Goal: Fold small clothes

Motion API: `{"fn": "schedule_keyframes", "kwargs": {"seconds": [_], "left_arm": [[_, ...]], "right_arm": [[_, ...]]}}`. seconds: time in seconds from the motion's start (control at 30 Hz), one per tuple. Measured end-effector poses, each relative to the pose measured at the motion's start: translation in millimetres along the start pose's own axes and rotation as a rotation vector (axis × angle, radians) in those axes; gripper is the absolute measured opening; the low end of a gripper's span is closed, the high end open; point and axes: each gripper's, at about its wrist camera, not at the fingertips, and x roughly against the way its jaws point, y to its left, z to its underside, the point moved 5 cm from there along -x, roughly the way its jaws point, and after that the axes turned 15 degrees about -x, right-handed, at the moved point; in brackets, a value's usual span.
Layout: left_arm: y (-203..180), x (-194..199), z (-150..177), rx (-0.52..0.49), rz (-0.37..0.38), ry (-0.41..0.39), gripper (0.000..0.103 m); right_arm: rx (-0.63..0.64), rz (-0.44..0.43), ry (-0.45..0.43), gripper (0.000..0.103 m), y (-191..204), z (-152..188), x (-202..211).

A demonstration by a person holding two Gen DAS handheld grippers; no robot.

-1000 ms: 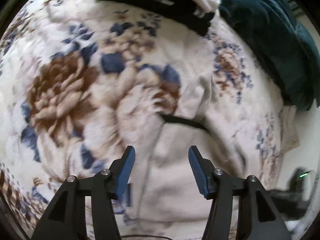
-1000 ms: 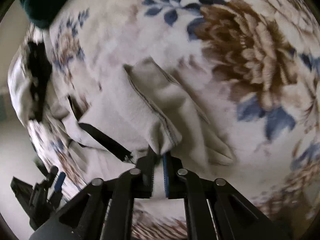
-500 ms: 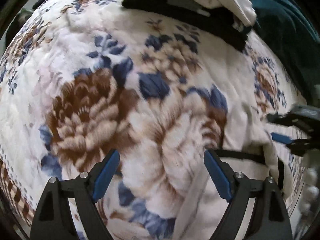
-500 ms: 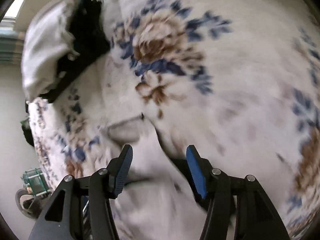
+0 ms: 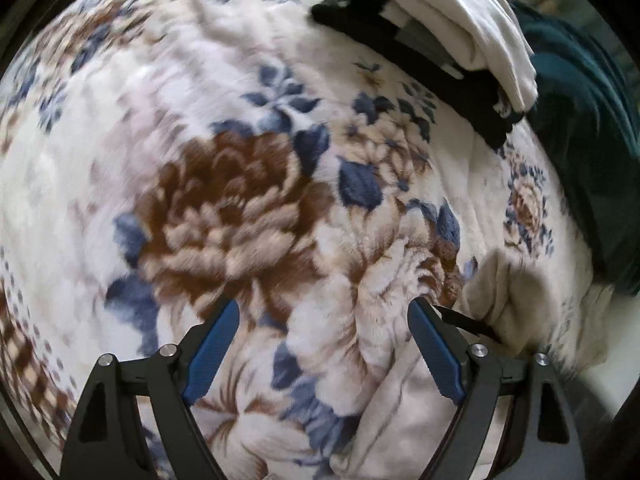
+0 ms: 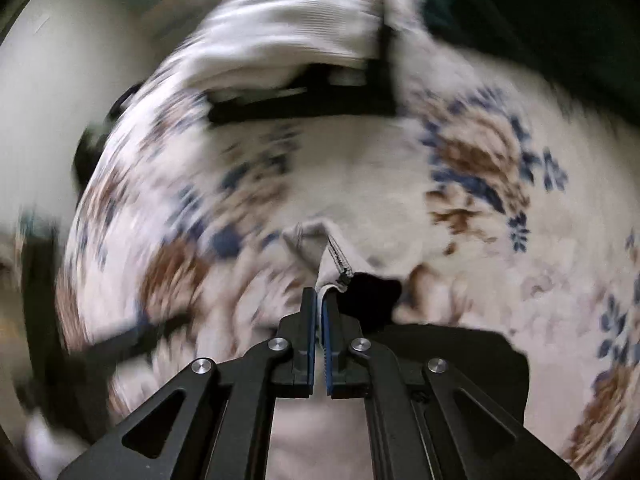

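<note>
A small cream garment (image 5: 508,300) with a black band lies on the floral blanket (image 5: 240,208) at the lower right of the left wrist view. My left gripper (image 5: 324,320) stands open above the blanket's brown flower, with nothing between its fingers and the garment just beside its right finger. In the blurred right wrist view my right gripper (image 6: 319,298) is shut on a stitched edge of the cream garment (image 6: 320,248), which bunches up just ahead of the fingertips. A black part of the garment (image 6: 372,296) shows right of the fingers.
A stack of folded clothes, white on black (image 5: 440,28), sits at the blanket's far edge, also in the right wrist view as folded clothes (image 6: 304,52). A dark teal cloth (image 5: 588,128) lies right of it. The blanket's right edge drops to a pale floor (image 5: 600,360).
My left gripper opened wider and slid left off the garment onto the blanket. My right gripper let go of one corner, rolled and travelled across, opened, then shut on another edge of the garment.
</note>
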Motion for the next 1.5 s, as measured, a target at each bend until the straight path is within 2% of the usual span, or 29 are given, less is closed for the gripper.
{"fn": "schedule_keyframes", "kwargs": {"seconds": [0.07, 0.2, 0.27, 0.3, 0.37, 0.43, 0.47, 0.53, 0.67, 0.77, 0.87, 0.97, 1.03, 1.1, 1.17, 1.2, 1.23, 1.3, 1.33, 1.4, 1.43, 1.47, 1.5], "left_arm": [[4, 3, 2, 0.026, 0.022, 0.002, 0.086], [0, 6, 1, 0.015, 0.036, 0.001, 0.086], [-11, 6, -3, -0.005, 0.07, -0.003, 0.086], [-18, 5, -5, -0.016, 0.086, -0.003, 0.086], [-36, 1, -10, -0.054, 0.124, 0.007, 0.086], [-62, -3, -14, -0.113, 0.15, 0.021, 0.086], [-71, -4, -15, -0.135, 0.157, 0.024, 0.086], [-93, -6, -16, -0.192, 0.168, 0.032, 0.086], [-116, -10, -19, -0.263, 0.15, 0.044, 0.086], [-120, -11, -25, -0.259, 0.136, 0.049, 0.086], [-120, -21, -38, -0.222, 0.101, 0.11, 0.086], [-131, -44, -64, -0.176, 0.108, 0.204, 0.086], [-140, -57, -83, -0.175, 0.079, 0.248, 0.086], [-156, -74, -106, -0.197, 0.064, 0.286, 0.086], [-172, -94, -122, -0.259, 0.015, 0.329, 0.086], [-179, -110, -126, -0.289, -0.013, 0.389, 0.086], [-181, -125, -125, -0.311, -0.056, 0.457, 0.086], [-183, -146, -118, -0.34, -0.085, 0.545, 0.086], [-184, -152, -114, -0.365, -0.114, 0.57, 0.086], [-187, -160, -108, -0.451, -0.161, 0.568, 0.086], [-189, -160, -105, -0.488, -0.163, 0.545, 0.083], [-193, -158, -103, -0.525, -0.142, 0.512, 0.073], [-196, -156, -100, -0.56, -0.126, 0.482, 0.035]], "right_arm": [[0.112, 0.034, 0.008, 0.003, 11, 33, 6], [0.268, 0.102, 0.103, 0.004, 17, 108, -8], [0.285, 0.115, 0.144, 0.007, 9, 132, -16], [0.293, 0.122, 0.194, 0.007, 5, 143, -23], [0.266, 0.123, 0.246, 0.009, -3, 147, -27], [0.194, 0.094, 0.263, 0.02, -16, 143, -19], [0.115, 0.051, 0.266, 0.023, -27, 138, -8], [0.017, 0.006, 0.258, 0.036, -44, 130, 11], [-0.295, -0.022, 0.175, 0.038, -111, 111, 58], [-0.631, -0.02, 0.117, 0.038, -186, 98, 81], [-0.852, -0.062, 0.119, 0.038, -231, 91, 79], [-1.0, -0.023, 0.123, 0.038, -262, 89, 69], [-1.085, 0.003, 0.14, 0.038, -273, 91, 62], [-1.223, -0.009, 0.159, 0.038, -284, 92, 55], [-1.3, -0.028, 0.166, 0.038, -282, 92, 49], [-1.342, -0.033, 0.167, 0.038, -283, 93, 47], [-1.365, -0.034, 0.167, 0.038, -283, 92, 45], [-1.399, -0.029, 0.169, 0.038, -283, 92, 42], [-1.402, -0.026, 0.168, 0.038, -280, 90, 41], [-1.405, -0.028, 0.161, 0.038, -278, 89, 40], [-1.402, -0.028, 0.162, 0.038, -278, 89, 39], [-1.4, -0.028, 0.165, 0.038, -277, 90, 37], [-1.4, -0.039, 0.169, 0.038, -275, 91, 35]]}}
